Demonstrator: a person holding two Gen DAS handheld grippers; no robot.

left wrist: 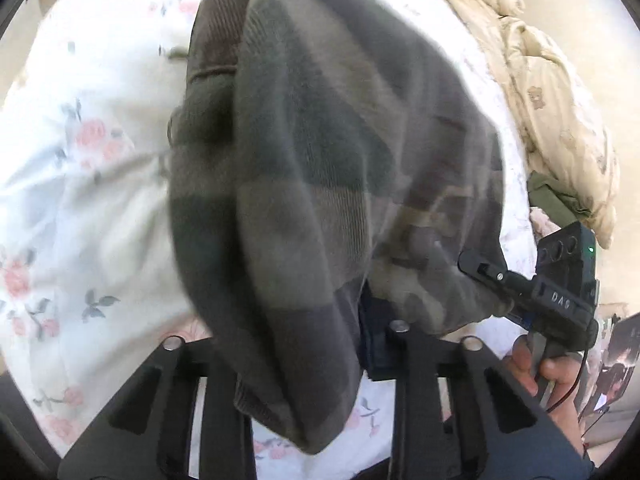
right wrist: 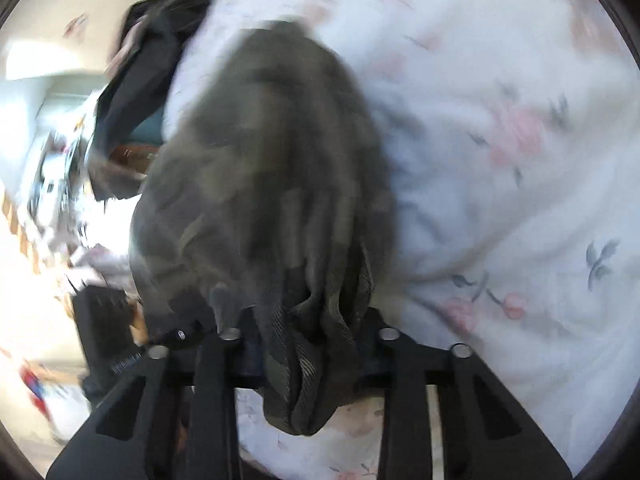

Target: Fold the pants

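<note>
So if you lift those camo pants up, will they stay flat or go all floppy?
Probably floppy: the camo pants bunch into soft folds where the right gripper pinches them. They likely sag between it and the left gripper, and seem light, draping onto the flowered sheet.

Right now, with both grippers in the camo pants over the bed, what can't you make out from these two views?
- Left gripper pads: left wrist view, draped pants cover them.
- Right gripper fingertips: right wrist view, bunched cloth hides them.
- Pants' waistband and leg ends: both views, folds and motion blur.
- Dark garment at top left: right wrist view, blurred, type unclear.
- Floral sheet beneath the pants: hidden by the cloth.
</note>
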